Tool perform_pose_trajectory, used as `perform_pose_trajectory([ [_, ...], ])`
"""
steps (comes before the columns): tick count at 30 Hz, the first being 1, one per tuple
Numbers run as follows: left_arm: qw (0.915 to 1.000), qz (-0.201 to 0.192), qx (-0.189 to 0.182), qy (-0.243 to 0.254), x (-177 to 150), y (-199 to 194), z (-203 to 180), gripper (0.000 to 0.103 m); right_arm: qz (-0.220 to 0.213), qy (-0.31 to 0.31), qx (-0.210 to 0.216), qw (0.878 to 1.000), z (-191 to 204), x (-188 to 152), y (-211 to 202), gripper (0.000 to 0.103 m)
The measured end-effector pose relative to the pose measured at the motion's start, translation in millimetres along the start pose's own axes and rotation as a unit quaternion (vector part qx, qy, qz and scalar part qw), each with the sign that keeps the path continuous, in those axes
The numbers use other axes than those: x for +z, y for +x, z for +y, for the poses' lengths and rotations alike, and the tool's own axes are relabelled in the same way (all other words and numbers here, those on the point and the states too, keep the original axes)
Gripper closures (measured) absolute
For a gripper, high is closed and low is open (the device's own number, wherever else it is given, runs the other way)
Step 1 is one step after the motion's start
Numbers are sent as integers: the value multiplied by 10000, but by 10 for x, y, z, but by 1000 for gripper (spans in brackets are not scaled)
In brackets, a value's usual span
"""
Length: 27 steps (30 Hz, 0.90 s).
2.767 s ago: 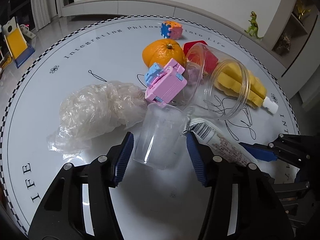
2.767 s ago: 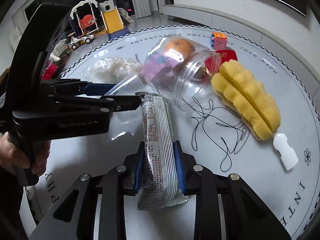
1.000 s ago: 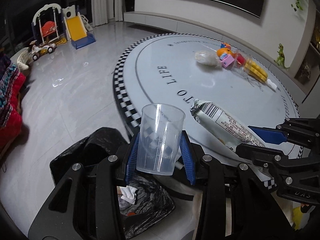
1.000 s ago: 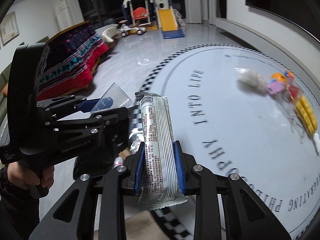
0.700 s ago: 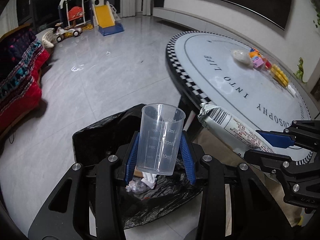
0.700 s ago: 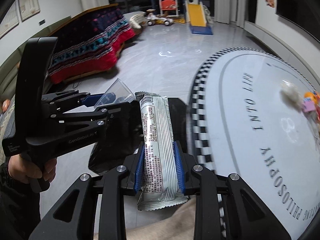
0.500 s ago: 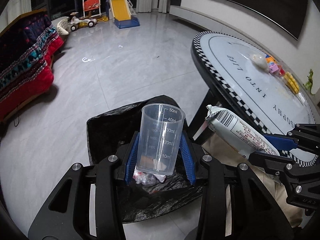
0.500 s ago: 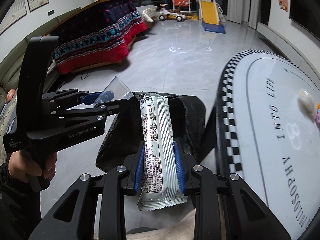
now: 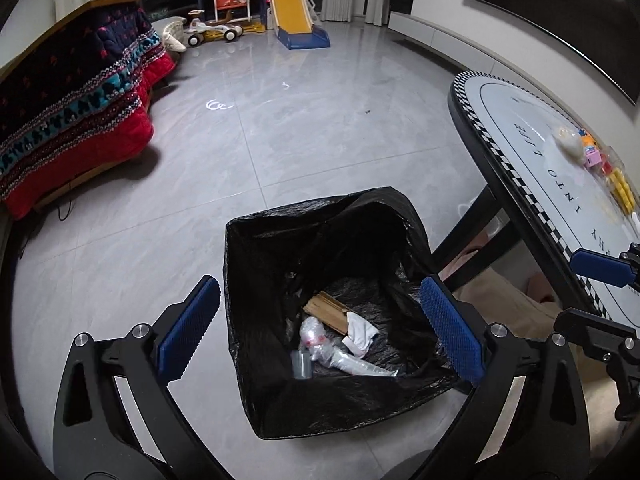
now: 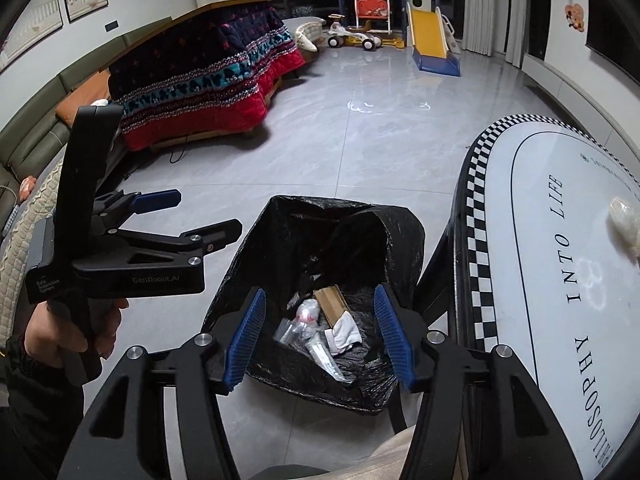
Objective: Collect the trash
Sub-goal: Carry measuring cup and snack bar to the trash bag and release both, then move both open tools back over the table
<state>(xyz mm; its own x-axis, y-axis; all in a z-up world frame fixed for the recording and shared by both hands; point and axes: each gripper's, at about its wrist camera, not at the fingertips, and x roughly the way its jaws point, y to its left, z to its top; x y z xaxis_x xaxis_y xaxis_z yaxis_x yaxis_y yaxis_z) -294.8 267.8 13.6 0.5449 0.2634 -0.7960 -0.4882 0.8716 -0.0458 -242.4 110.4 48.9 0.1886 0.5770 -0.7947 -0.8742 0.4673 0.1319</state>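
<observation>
A black trash bag [image 9: 280,220] [image 10: 400,220] stands open on the grey floor under both grippers. My left gripper [image 9: 320,328] is over it, jaws opening wide with nothing between them. The clear measuring cup [image 9: 302,364] [image 10: 286,330] lies at the bottom of the bag. Beside it lies the silver snack wrapper [image 9: 356,365] [image 10: 324,356], among crumpled plastic, a white tissue and brown card. My right gripper [image 10: 320,336] is also above the bag, its jaws opening and empty. The right wrist view shows the left gripper [image 10: 192,216] at the left, held by a hand [image 10: 72,328].
The round white table [image 9: 520,160] [image 10: 560,240] with a checkered rim stands just right of the bag, one dark leg [image 9: 468,240] beside it. A plastic wad [image 10: 624,220] and toys [image 9: 592,154] lie on it. A sofa with a red blanket [image 9: 72,100] is far left.
Both grippers swung from the table to above the trash bag. The left let go of the cup and the right let go of the wrapper; both now lie in the bag.
</observation>
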Motion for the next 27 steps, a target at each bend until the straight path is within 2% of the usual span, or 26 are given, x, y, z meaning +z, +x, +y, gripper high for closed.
perform_pose_trajectory([
  [7, 9997, 10, -4, 249, 53, -12, -171, 6, -114, 145, -57, 9998, -142, -8, -93, 45],
  [14, 9986, -38, -175, 507, 164, -54, -446, 6, -248, 337, -113, 9991, -372, -29, -232, 45],
  [21, 9950, -171, -498, 854, 416, -66, -915, 6, -406, 574, -318, 9970, -738, -82, -451, 42],
  [27, 9887, -195, -780, 1262, 620, -12, -1455, 6, -522, 922, -623, 9924, -1202, -151, -662, 42],
])
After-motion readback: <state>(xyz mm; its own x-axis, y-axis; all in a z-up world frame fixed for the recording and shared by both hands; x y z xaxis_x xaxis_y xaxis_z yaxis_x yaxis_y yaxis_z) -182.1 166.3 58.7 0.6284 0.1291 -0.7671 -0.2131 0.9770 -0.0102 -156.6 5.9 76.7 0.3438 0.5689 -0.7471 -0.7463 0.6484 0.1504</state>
